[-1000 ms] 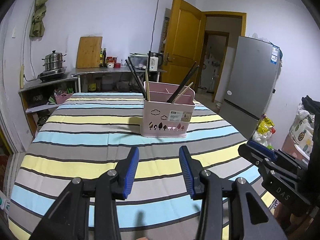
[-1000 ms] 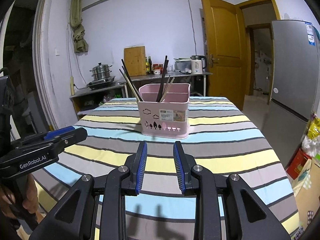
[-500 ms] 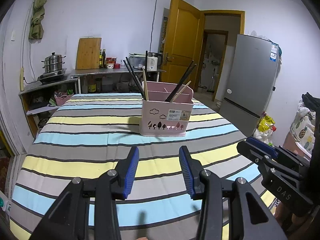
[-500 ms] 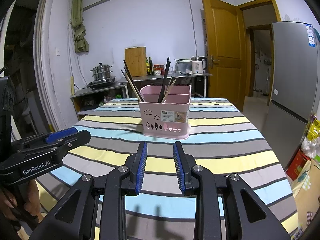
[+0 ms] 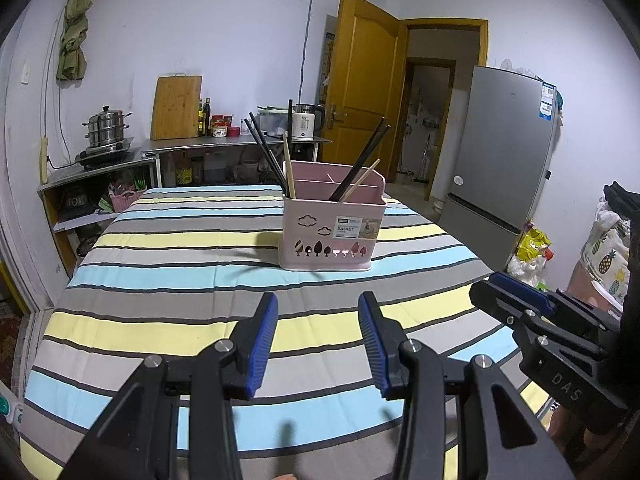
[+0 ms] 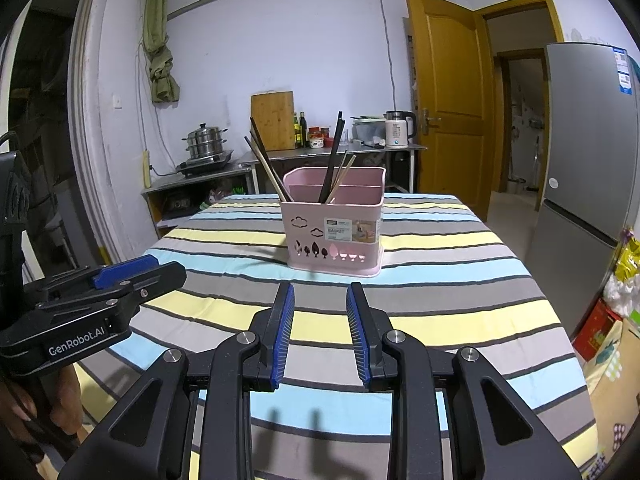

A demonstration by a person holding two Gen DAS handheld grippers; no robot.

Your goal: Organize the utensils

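— Utensils: where? Nearest things first.

— Closest in, left tongs [image 5: 318, 334], blue pads parted, nothing between them, hovering over the striped cloth of the desk [image 5: 168, 280]. Right tongs [image 6: 320, 320] likewise: released, empty, a narrower gap, above the same stripes. Each visible in the other's camera too, off to the side, clear of the cloth's middle.

— And beyond the tongs?

— Bare stripes, then the pink basket [image 5: 332, 236], upright near the middle of the desk, well apart from both pairs of tongs. Label and tree cut-outs on the near wall; a divider inside.

— Contents?

— Black chopsticks [image 5: 266, 156] and a pale wooden one [image 5: 289, 168] leaning left out of the left end; more black chopsticks [image 5: 362, 164] with another pale stick, slanting right out of the middle. Which compartment exactly, hard to tell.

— Farther back?

— Steel counter [image 5: 224, 142] along the wall with a cutting board [image 5: 176, 108] propped up, bottles, a white kettle [image 5: 302, 120]. Steamer pot [image 5: 106, 126] on a burner to the left. Yellow door [image 5: 362, 92] ajar, grey fridge [image 5: 504, 152] at right.
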